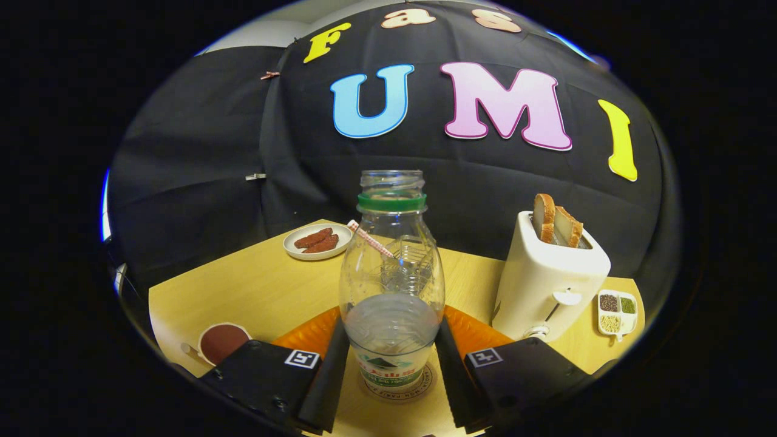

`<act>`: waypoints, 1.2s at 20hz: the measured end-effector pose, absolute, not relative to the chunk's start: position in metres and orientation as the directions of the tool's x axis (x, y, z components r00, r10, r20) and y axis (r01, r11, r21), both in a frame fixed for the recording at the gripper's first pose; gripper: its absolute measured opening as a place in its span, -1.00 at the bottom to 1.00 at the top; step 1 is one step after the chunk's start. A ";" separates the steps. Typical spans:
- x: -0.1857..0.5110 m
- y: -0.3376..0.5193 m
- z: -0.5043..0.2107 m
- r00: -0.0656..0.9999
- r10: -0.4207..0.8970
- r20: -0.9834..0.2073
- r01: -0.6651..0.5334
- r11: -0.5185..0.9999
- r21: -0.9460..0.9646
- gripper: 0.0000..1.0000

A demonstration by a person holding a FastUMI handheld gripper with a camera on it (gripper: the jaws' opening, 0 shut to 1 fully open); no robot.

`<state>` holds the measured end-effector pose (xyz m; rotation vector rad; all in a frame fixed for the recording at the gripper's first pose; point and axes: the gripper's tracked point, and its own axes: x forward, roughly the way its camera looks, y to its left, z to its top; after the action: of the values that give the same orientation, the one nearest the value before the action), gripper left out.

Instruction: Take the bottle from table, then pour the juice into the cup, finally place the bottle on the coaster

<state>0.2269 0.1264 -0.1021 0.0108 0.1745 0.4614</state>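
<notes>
My tongs [391, 364] hold the bottle [391, 285] between their two fingers [328, 376], one finger pressed against each side of its lower body, so the grip is closed on it. The bottle stands upright with its base on a round coaster [397, 391] lying on the wooden counter [255, 291], right between my fingertips. It is clear plastic with a green ring at the neck, its mouth uncapped, and a little pale liquid sits in its lower part. Seen through the bottle, just beyond it, is a clear glass cup [413, 261] with a striped straw [370, 238] leaning out toward the left. An orange mat [303, 334] spreads behind my fingers on both sides of the bottle. Beyond and to the left lies a small plate [317, 241] of reddish-brown pieces. Close by my left finger sits a cup of dark drink [221, 343]. To the right stands a white toaster [549, 279] with two bread slices [555, 226] sticking up, and beside it a small divided dish [617, 312] of grains.
</notes>
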 end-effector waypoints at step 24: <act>0.203 0.116 -0.117 0.888 0.417 -0.193 -0.416 0.908 0.045 0.98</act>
<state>0.2034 0.1158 -0.1172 0.0027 0.2011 0.4329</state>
